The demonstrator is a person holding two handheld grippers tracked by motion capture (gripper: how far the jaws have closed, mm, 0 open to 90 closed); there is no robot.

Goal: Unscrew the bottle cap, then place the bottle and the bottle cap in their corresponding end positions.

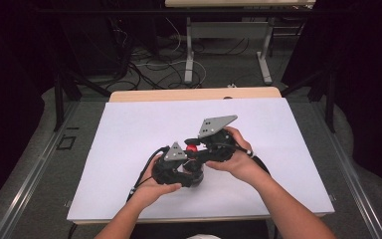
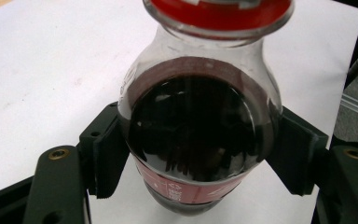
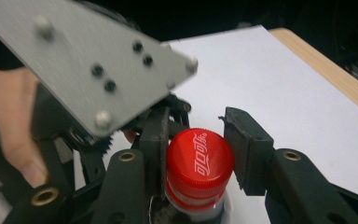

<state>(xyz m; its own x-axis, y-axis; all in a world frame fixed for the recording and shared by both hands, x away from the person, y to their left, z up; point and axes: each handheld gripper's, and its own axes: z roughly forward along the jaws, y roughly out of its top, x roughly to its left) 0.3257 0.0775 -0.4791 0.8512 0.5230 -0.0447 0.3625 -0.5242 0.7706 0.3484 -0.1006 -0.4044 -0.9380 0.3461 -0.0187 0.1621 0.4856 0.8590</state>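
Note:
A clear bottle of dark cola [image 2: 200,135] with a red cap [image 3: 198,161] stands on the white sheet [image 1: 144,124] near the table's front middle. My left gripper [image 2: 200,156] is shut on the bottle's belly, with its pads [image 2: 107,158] pressing both sides. My right gripper [image 3: 198,154] comes in from above and is shut on the cap, one pad [image 3: 244,149] on each side of it. In the high view the two grippers [image 1: 191,172] [image 1: 195,148] meet at the cap [image 1: 191,147], and they hide most of the bottle.
The white sheet covers a wooden table whose far edge [image 1: 194,94] shows bare. The left gripper's grey plate [image 3: 88,65] and the hand [image 3: 9,121] holding it crowd the left of the right gripper view. Dark floor with cables [image 1: 154,69] lies beyond.

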